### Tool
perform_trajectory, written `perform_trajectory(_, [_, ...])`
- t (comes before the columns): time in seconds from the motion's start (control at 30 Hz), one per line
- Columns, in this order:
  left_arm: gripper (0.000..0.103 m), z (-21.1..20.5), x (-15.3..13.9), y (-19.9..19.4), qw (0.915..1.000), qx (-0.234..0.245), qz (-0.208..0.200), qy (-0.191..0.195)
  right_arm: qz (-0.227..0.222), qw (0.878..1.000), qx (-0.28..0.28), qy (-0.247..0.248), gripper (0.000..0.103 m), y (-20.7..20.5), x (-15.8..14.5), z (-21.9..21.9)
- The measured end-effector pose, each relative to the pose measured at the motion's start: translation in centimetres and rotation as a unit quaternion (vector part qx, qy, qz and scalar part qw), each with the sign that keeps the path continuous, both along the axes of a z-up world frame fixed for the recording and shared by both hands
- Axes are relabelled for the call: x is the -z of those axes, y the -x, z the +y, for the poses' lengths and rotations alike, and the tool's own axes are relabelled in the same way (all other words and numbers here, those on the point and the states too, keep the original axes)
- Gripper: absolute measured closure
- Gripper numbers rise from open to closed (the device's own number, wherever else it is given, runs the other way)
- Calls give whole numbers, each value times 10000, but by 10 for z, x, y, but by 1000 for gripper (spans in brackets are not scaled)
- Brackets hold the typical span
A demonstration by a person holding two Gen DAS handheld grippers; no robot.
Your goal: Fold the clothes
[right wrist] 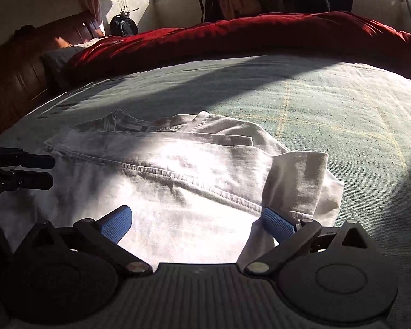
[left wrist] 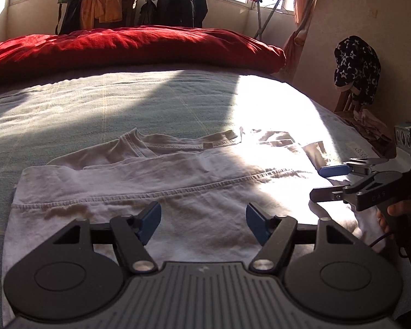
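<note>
White shirt (left wrist: pixel 178 181) flat on bed; left tongs (left wrist: pixel 203 223) wide above it, right tongs (right wrist: pixel 196 223) wide, low over hem.

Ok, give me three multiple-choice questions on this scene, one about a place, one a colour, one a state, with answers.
1. Where does the white shirt lie?
A. on the green bedspread
B. on a chair
C. on the floor

2. What colour is the duvet behind it?
A. blue
B. red
C. yellow

3. How are the left hand-held gripper fingers?
A. shut on the shirt
B. shut on nothing
C. spread open

Answers: 1 A, green cloth shows all around the shirt. 2 B, it is red in both views. 3 C, a wide gap shows between the blue pads.
</note>
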State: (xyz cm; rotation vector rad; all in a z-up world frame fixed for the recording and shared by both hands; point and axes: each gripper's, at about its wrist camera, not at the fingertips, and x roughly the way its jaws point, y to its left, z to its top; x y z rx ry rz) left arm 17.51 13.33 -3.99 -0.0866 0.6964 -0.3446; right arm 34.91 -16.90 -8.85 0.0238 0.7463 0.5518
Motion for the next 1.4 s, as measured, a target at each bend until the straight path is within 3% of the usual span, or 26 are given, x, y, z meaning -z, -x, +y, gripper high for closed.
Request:
perform_trajectory(0.27, [34, 72, 20, 29, 9923, -1047, 550, 355, -112, 9995, 29, 277, 0, 2, 2, 8])
perform_trajectory(0.53, [29, 78, 2, 89, 9936, -998, 292, 450, -141, 9985, 84, 515, 0, 3, 1, 16])
perform_trajectory(0.67, [28, 80, 19, 98, 9895, -1259, 683, 201, -78, 9977, 308, 596, 0, 5, -6, 21])
perform_trajectory(0.73, [29, 84, 18, 109, 9888, -1321, 643, 250, -58, 9977, 342, 580, 0, 11, -12, 23])
perform_trajectory(1.1, [28, 75, 19, 88, 9903, -1218, 538, 403, -308, 9986, 34, 434, 0, 57, -50, 33])
perform_trajectory(1.4, [27, 62, 11, 110, 9930, -1092, 390, 223, -129, 9971, -123, 742, 0, 77, -38, 37])
